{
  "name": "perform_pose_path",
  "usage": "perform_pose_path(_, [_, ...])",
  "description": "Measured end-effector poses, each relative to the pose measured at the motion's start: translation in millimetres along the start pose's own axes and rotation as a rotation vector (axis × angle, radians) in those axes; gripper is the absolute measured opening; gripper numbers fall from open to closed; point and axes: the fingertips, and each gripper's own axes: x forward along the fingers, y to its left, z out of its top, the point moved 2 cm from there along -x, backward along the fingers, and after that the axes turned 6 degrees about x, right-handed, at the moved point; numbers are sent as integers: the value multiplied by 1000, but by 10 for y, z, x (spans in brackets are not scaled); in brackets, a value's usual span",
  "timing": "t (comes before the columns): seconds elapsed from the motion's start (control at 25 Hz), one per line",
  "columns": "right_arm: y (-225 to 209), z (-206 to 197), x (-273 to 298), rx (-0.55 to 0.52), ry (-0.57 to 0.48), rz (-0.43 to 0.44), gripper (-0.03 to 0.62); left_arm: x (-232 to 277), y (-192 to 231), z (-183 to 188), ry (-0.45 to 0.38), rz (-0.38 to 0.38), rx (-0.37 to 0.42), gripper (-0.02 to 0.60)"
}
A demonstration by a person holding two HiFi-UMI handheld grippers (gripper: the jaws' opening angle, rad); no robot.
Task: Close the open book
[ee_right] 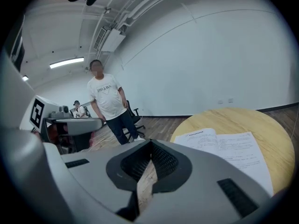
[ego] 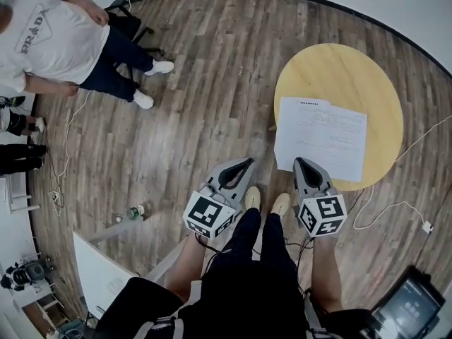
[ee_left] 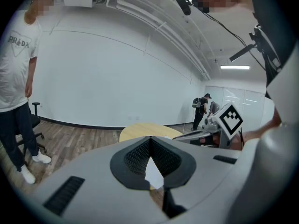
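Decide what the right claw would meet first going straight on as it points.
Probably the open book, at its near left corner, on the round table; depth is unclear, so the right claw might meet the table's rim first.

- I see a round table [ego: 339, 69] with a light yellow wooden top, standing on a floor [ego: 212, 83] of brown wooden planks
- A person in a white T-shirt [ego: 60, 37], dark trousers and white shoes [ego: 161, 67] stands well apart from the table
- Just behind this person is a black office chair [ego: 127, 16]
- A white cable [ego: 385, 207] lies on the floor beside the table and ends in a small white plug [ego: 426, 227]
- I notice a small green bottle [ego: 135, 211] on the floor, near a white panel [ego: 99, 267]
- In the left gripper view, two people [ee_left: 203, 107] stand far back by the white wall [ee_left: 103, 78], under a long ceiling lamp [ee_left: 235, 67]
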Motion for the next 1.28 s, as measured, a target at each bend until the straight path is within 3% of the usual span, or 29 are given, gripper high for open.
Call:
perform_pose_path(0.08, [-37,-92,132,1,42,-10,5,-17,-2,-3,-1,2,-2,-2])
perform_pose_path(0.16, [-67,-206,276,3,96,-16,89,-37,-3,-13,-1,3,-5,-2])
perform_pose_path(0.44, [-196,-623,660,-40,283,-130,273,-103,30,-43,-5,12,-22,-2])
perform_pose_path(0.96, [-341,-1110,948,-43,470,-234,275,-166,225,-212,14,29,-59,-3])
perform_pose_path(1.28, [-418,-1300,1061,-171,519,-371,275,-140,342,-430,33,31,-96,-2])
